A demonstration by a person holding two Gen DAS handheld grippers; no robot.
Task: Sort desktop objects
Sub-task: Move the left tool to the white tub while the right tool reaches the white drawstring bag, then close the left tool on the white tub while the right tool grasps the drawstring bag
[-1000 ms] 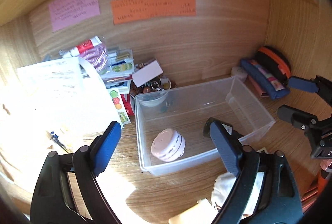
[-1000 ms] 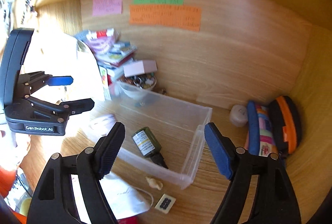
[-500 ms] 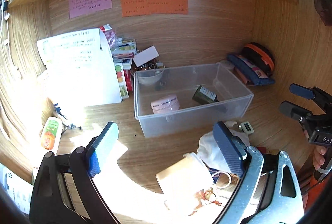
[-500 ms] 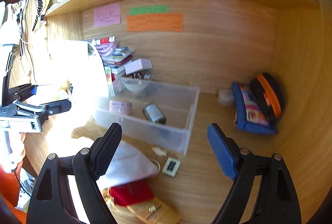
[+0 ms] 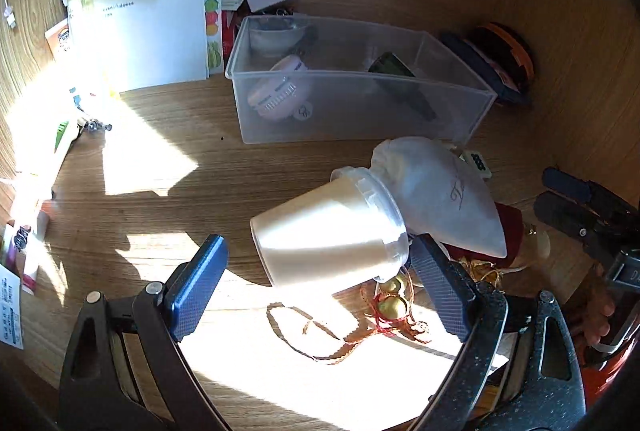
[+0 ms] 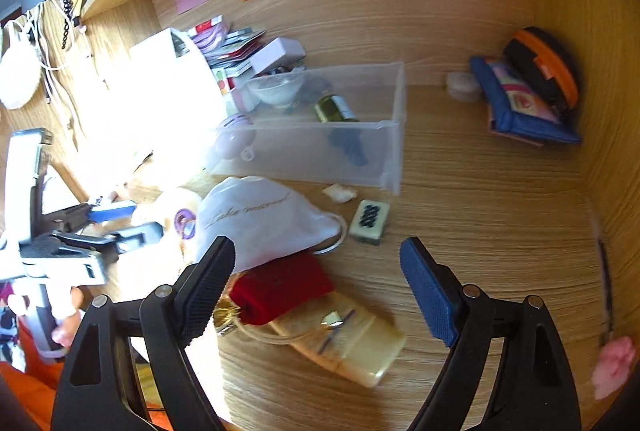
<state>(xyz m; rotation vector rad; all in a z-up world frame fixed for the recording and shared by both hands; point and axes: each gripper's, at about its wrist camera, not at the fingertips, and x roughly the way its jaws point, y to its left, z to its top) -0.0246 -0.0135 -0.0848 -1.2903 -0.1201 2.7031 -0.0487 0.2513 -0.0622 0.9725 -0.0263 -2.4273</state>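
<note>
A clear plastic bin (image 5: 452,103) (image 6: 394,135) stands on the wooden desk and holds a pink round case (image 5: 276,93) and a dark green bottle (image 5: 390,65) (image 6: 334,109). A white tub (image 5: 324,235) lies on its side, just ahead of my open left gripper (image 5: 318,291). A white drawstring pouch (image 5: 440,191) (image 6: 264,219), a red velvet box (image 6: 282,289), a mahjong tile (image 6: 370,221) and a yellowish flat case (image 6: 356,339) lie in front of the bin. My right gripper (image 6: 316,295) is open and empty above the red box.
A standing white paper sheet (image 5: 148,3) and stacked packets are left of the bin. Pouches, blue (image 6: 520,103) and orange-black (image 6: 544,63), lean in the right corner. Gold bells on a red cord (image 5: 390,305) lie by the tub. Small items lie at the left edge.
Both grippers have pulled back from the bin and dropped lower. The left now faces the white tub close up; the right hangs over the red box. Both stay open.
</note>
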